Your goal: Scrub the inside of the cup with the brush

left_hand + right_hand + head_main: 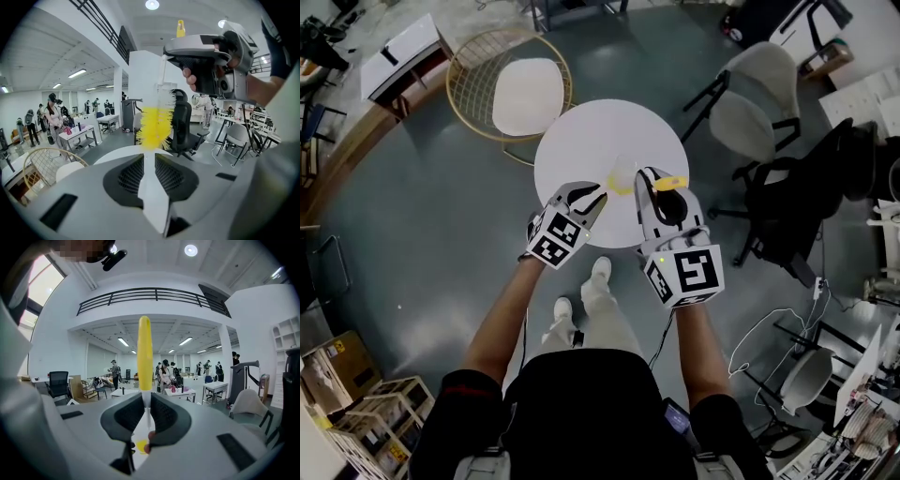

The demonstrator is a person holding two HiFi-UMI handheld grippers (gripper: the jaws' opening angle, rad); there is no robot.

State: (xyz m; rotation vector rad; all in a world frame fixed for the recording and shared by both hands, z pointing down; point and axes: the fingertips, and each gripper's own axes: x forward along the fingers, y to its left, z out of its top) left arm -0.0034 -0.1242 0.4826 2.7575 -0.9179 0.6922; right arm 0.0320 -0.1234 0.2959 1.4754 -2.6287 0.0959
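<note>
Above the round white table (572, 150), my left gripper (598, 199) is shut on the thin wall of a clear cup (622, 172). In the left gripper view the cup wall (151, 183) shows as a pale strip pinched between the jaws of the left gripper (149, 157). My right gripper (652, 178) is shut on the brush (672, 183). The brush's yellow bristles (154, 126) hang at the cup, just ahead of the left jaws. In the right gripper view the yellow handle (144, 352) stands upright, and the right gripper (146, 401) clamps its thin white stem.
A wire chair with a white cushion (520, 89) stands behind the table at the left. Office chairs (750, 103) stand at the right. Cardboard boxes (337, 361) sit on the floor at the lower left. Desks and people (54, 115) are far off in the room.
</note>
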